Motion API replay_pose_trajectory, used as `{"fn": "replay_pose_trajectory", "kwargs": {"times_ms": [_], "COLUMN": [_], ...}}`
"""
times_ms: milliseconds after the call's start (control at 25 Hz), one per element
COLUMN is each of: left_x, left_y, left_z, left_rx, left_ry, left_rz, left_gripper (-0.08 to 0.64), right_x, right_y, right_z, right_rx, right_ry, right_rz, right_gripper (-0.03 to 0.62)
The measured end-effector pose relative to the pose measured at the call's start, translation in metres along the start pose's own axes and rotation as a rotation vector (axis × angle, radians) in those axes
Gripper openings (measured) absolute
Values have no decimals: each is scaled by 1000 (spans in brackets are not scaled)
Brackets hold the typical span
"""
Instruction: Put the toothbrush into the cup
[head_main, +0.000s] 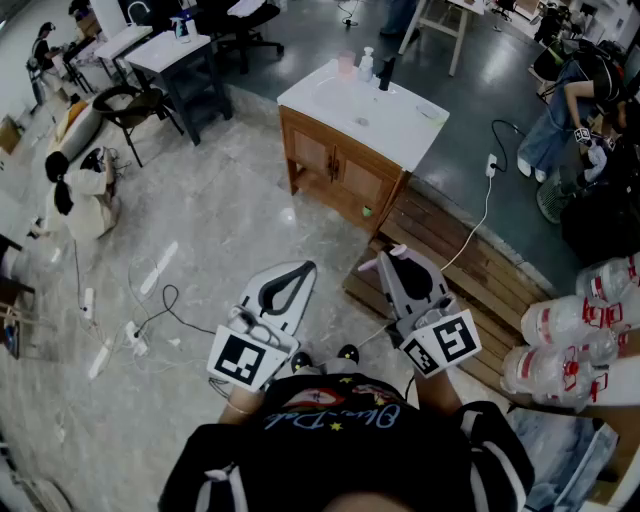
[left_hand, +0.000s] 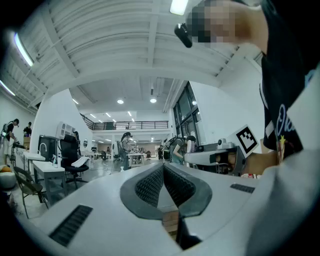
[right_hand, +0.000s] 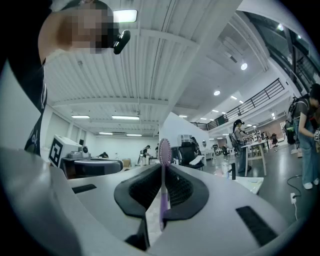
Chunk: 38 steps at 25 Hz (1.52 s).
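My right gripper (head_main: 396, 256) (right_hand: 163, 169) is held close to my body, shut on a purple toothbrush (right_hand: 163, 170). The brush stands upright between the pads, its head (right_hand: 164, 149) sticking out past the jaw tips; in the head view its pale pink end (head_main: 369, 265) shows left of the tip. My left gripper (head_main: 303, 270) (left_hand: 163, 169) is beside it, shut and holding nothing. A pink cup (head_main: 346, 65) stands at the back of a white countertop (head_main: 400, 125) on a wooden cabinet, well ahead of both grippers.
A clear bottle (head_main: 367, 64) and a dark bottle (head_main: 386, 72) stand next to the cup. Wooden planks (head_main: 470, 270) lie to the right of the cabinet, with large water bottles (head_main: 565, 335) beyond. Cables and a power strip (head_main: 134, 338) lie on the floor at left.
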<state>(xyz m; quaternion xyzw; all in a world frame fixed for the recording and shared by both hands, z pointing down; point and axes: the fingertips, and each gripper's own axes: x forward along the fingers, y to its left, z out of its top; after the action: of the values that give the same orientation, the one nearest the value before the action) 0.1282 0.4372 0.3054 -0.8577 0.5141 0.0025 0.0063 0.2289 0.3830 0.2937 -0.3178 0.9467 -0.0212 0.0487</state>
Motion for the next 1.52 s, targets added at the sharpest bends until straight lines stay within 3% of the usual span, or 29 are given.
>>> {"fn": "replay_pose_trajectory", "kwargs": {"times_ms": [560,1520], "left_x": [16,90], "left_y": [-11,-37], "left_z": [0,-8], "left_rx": [9,30], "left_ry": [-2,12], "left_rz": [2,-9], "left_gripper": [3,3], "right_x": [-7,-23], "right_y": [-17,-95], "right_z": [4,1], "right_rx": [14,65], "right_ry": [-27,-64], "right_rz": [11,4], "right_gripper": [15,15]}}
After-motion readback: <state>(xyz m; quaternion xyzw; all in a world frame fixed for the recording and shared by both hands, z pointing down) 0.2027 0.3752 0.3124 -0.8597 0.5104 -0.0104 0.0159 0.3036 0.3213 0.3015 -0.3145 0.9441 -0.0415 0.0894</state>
